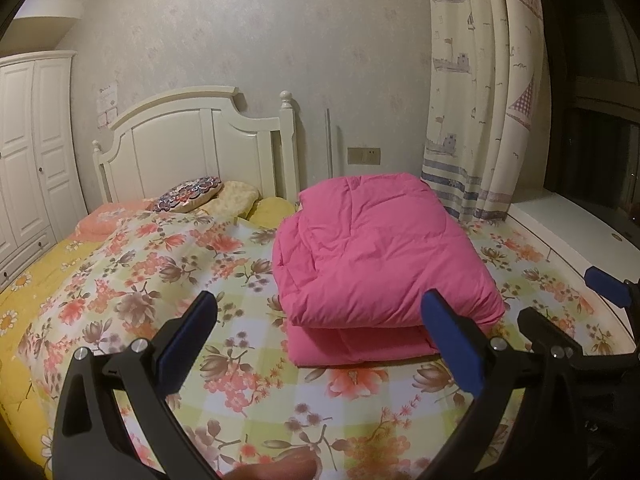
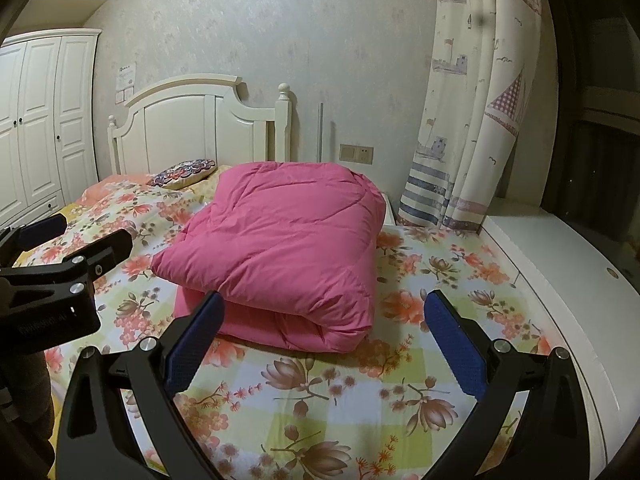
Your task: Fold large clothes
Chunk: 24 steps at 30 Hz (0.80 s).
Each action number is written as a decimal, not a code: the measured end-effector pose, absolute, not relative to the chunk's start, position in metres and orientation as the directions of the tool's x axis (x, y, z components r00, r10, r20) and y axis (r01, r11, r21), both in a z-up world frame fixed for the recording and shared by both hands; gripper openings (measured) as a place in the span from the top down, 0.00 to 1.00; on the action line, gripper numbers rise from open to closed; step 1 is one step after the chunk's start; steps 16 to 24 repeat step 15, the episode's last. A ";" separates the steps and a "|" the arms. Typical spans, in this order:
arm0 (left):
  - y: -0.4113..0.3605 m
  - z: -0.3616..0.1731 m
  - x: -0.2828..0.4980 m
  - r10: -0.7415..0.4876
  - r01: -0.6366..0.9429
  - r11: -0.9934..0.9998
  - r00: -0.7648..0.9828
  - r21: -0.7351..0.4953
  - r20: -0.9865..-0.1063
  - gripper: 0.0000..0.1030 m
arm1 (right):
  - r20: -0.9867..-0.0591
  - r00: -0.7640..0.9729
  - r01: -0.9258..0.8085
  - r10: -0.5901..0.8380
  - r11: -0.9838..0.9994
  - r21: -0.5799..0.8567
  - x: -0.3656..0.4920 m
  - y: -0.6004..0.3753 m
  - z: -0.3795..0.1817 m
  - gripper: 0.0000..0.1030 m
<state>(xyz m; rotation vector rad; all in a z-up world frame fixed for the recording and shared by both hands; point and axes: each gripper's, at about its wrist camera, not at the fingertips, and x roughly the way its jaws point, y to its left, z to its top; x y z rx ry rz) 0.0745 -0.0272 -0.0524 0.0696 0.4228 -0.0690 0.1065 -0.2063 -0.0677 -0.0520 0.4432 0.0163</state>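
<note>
A pink padded garment (image 1: 380,256) (image 2: 280,248) lies folded into a thick bundle on the floral bedspread (image 1: 224,360) (image 2: 320,392), toward the right side of the bed. My left gripper (image 1: 318,296) is open and empty, just short of the bundle's near edge; its right finger overlaps the bundle's near corner in the view. My right gripper (image 2: 325,298) is also open and empty, hovering before the bundle's near fold. Each gripper shows in the other's view: the right gripper (image 1: 568,300) at the right edge, the left gripper (image 2: 80,236) at the left edge.
A white headboard (image 1: 188,140) with a patterned cushion (image 1: 188,198) and pillows stands at the far end. A white wardrobe (image 1: 28,152) is at the left. A ship-print curtain (image 1: 476,100) and a white ledge (image 2: 560,264) border the bed's right side.
</note>
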 end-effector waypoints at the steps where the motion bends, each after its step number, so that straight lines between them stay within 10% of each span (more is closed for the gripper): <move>1: -0.027 -0.054 0.075 -0.054 0.083 0.995 0.908 0.052 -0.415 0.02 | -0.433 0.902 -0.027 0.005 0.999 -0.046 0.107 -0.207 -0.069 0.04; 24: 0.051 -0.103 0.161 -0.083 0.083 0.996 0.784 -0.028 -0.615 0.02 | -0.492 0.864 0.089 -0.110 0.994 -0.067 0.146 -0.266 -0.086 0.04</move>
